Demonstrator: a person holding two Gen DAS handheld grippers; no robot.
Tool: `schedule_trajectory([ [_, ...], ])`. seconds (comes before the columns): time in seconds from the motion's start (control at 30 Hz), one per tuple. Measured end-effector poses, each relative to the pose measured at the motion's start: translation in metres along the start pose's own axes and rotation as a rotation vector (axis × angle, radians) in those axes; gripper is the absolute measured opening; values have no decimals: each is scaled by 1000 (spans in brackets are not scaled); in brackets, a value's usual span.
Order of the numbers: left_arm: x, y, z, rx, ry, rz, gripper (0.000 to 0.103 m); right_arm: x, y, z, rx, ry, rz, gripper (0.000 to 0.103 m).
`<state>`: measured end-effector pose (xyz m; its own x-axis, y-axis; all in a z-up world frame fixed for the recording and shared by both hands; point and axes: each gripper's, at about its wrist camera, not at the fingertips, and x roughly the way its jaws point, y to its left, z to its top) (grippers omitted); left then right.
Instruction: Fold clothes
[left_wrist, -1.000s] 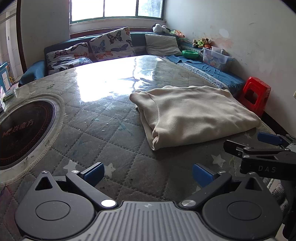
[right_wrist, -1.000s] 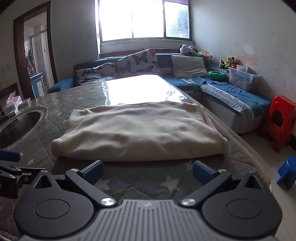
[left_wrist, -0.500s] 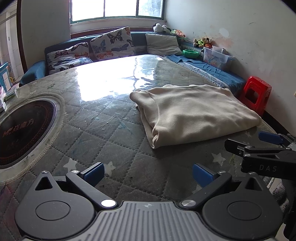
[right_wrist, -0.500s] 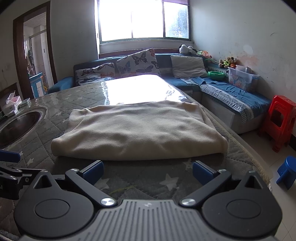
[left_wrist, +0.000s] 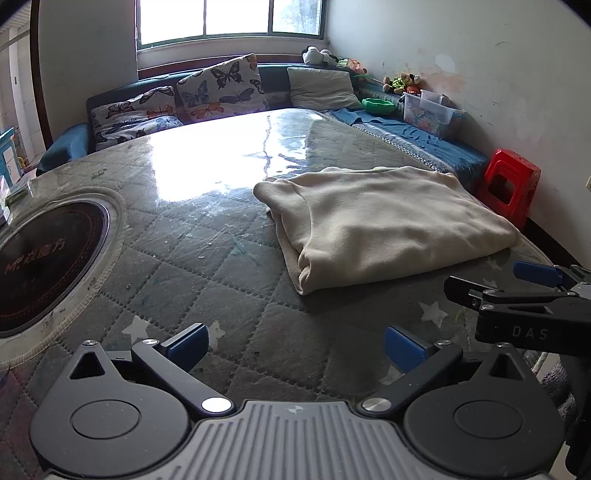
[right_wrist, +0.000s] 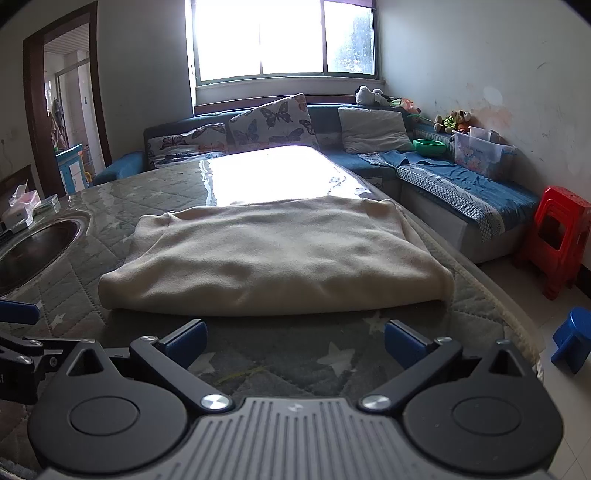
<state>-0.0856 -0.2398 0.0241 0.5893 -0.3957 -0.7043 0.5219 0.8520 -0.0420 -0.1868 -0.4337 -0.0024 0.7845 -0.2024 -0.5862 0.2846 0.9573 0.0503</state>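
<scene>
Lettering "DAS" marks the right tool (left_wrist: 517, 280) near the folded cream garment (left_wrist: 388, 221).

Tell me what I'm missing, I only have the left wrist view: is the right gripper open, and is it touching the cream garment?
Observer: The right gripper is open with nothing between its fingers; the cream garment lies folded just ahead, apart from it.
Operator: Anything on the floor on that side?
Observer: A blue stool stands on the floor off the right edge of the table, nearer the camera than the red stool.
</scene>
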Motion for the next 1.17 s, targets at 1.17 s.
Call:
schedule_trajectory([
  [1.17,7,5,16,26,-6,-2,103,11,2,10,18,21,-9,103],
])
